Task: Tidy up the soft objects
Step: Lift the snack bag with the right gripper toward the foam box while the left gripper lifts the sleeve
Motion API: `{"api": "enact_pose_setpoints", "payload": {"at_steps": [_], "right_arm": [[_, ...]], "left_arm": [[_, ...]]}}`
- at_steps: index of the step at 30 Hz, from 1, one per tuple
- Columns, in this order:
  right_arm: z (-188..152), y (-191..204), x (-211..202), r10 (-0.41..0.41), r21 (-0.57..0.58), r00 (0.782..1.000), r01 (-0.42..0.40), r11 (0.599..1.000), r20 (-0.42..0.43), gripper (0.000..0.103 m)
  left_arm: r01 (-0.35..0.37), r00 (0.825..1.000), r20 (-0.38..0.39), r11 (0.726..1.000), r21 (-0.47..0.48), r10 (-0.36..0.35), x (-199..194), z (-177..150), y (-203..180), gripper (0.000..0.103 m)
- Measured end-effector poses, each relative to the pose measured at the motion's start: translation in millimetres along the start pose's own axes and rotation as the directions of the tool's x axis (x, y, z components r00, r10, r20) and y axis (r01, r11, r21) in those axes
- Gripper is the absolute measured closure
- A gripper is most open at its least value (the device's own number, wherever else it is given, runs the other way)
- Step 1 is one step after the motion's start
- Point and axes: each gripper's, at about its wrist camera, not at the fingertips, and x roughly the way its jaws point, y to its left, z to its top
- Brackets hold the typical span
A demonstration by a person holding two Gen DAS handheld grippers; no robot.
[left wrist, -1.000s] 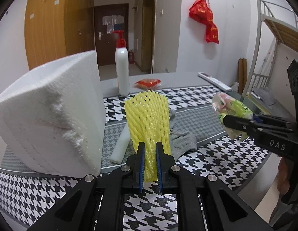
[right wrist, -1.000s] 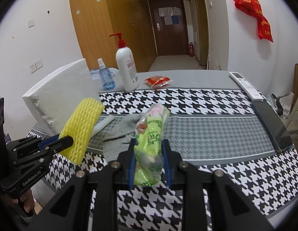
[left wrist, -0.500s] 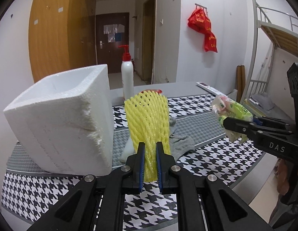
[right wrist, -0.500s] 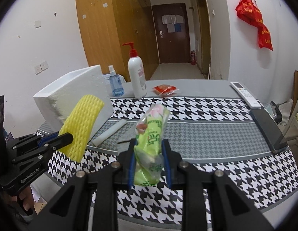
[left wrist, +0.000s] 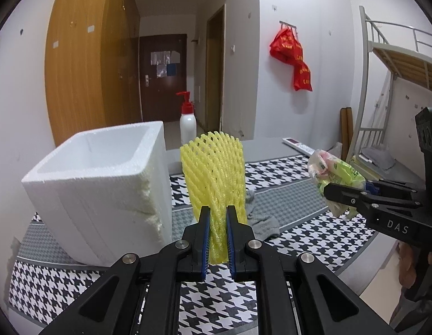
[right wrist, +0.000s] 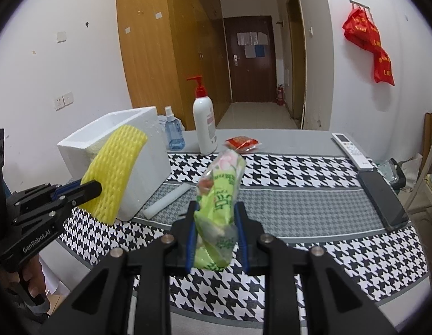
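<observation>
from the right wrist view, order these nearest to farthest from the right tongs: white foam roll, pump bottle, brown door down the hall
1. white foam roll, lying on the grey cloth just ahead and left of the right tongs
2. pump bottle, upright at the table's far edge
3. brown door, at the hallway's end

On the table (right wrist: 313,203), the box (right wrist: 149,173) sits at 9 o'clock; spray bottle (right wrist: 173,136) and pump bottle (right wrist: 205,128) behind it toward 11; remote (right wrist: 351,150) at 2; phone (right wrist: 382,198) at 3.

Both wrist views face the table (left wrist: 299,195), sharing the foam box (right wrist: 149,173).
</observation>
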Motion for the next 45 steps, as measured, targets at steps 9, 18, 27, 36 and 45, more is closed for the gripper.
{"api": "enact_pose_setpoints", "payload": {"at_steps": [9,18,27,36,45], "right_arm": [[6.7,7.0,-7.8,0.016,-0.019,0.999,-0.015,1.000,0.040,0.074],[13.2,15.2,-9.3,0.038,-0.040,0.997,-0.035,0.999,0.069,0.074],[24.2,23.2,-9.1,0.066,-0.064,0.993,-0.060,0.996,0.101,0.074],[37.3,34.9,0.6,0.108,-0.084,0.987,-0.098,0.992,0.119,0.074],[47.3,44.4,10.0,0.143,-0.090,0.981,-0.132,0.987,0.132,0.074]], "left_arm": [[-0.004,0.999,0.051,1.000,0.010,0.003,-14.7,7.1,3.1,0.091],[-0.009,0.997,0.076,1.000,0.004,0.009,-17.0,14.6,10.4,0.091],[-0.033,0.993,0.109,0.999,-0.013,0.035,-20.5,23.8,19.4,0.091],[-0.045,0.990,0.133,0.999,-0.028,0.048,-23.4,32.6,29.6,0.091],[-0.063,0.987,0.143,0.997,-0.046,0.069,-22.0,37.8,42.5,0.091]]}}
